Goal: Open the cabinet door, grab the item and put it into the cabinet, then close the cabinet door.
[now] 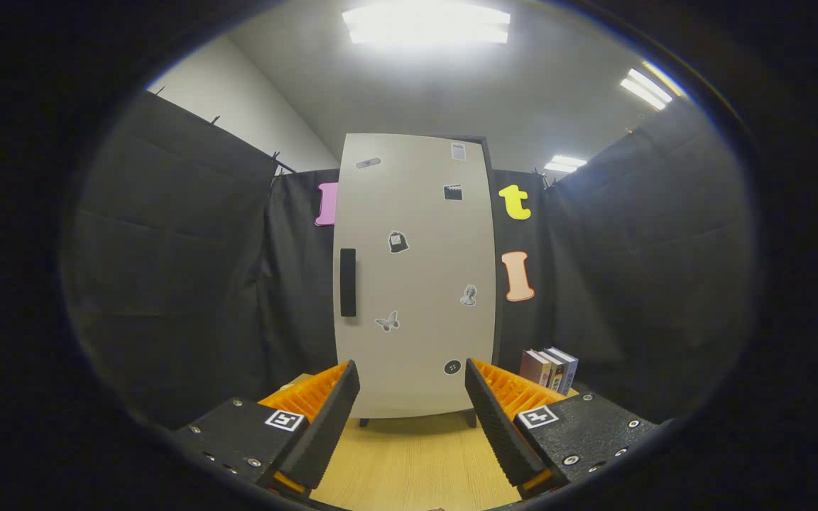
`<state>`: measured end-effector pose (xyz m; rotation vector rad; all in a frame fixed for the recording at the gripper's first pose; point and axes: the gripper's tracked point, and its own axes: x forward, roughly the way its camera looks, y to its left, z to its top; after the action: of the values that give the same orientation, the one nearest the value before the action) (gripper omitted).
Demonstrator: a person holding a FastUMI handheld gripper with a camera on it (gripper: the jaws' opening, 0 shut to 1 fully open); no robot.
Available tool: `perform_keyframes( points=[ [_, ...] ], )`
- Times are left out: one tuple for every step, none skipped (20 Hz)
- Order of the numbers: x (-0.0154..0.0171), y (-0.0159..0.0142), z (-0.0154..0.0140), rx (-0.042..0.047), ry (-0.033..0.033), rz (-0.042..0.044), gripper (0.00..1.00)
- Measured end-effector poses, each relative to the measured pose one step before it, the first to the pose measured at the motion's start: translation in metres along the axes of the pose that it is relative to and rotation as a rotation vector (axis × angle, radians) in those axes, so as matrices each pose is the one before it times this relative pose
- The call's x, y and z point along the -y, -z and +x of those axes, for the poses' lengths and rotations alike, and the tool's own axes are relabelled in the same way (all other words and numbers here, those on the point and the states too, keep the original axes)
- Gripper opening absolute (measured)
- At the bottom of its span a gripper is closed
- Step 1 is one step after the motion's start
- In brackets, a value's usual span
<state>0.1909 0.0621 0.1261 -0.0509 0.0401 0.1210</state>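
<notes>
Cabinet door (416,277) beyond parted claw (412,387)

Cabinet (416,284) shut, inside hidden.

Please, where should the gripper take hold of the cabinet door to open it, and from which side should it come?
Probably at the dark vertical handle on the left edge of the closed cabinet door. Being tall and narrow, it suits one finger on each side, approached straight from the front. The gripper is open, short of the door.
</notes>
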Motion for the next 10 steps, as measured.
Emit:
perform_keyframes(
  points=[
    [-0.00514,0.00708,-0.00201,-0.01222,-0.00729,0.01353,0.93],
    [-0.0027,0.00657,-0.001,-0.018,-0.00797,0.00577,0.93],
    [-0.00066,0.00557,0.00151,-0.01469,-0.00586,0.00309,0.93],
    [-0.00108,0.00391,0.0,-0.01292,-0.00424,-0.00118,0.93],
    [-0.00018,0.00257,0.00081,-0.00757,-0.00075,-0.00184,0.93],
    [-0.00007,-0.0003,-0.00004,0.0022,0.00002,-0.00143,0.93],
    [-0.00019,-0.00044,0.0001,0.00296,-0.00029,-0.00196,0.93],
    [-0.00011,-0.00129,-0.00017,0.00534,0.00043,-0.00012,0.93],
    [-0.00122,-0.00057,0.00102,0.00317,-0.00248,0.00146,0.93],
    [-0.00148,-0.00045,-0.00015,0.00193,-0.0036,0.00216,0.93]
  ],
)
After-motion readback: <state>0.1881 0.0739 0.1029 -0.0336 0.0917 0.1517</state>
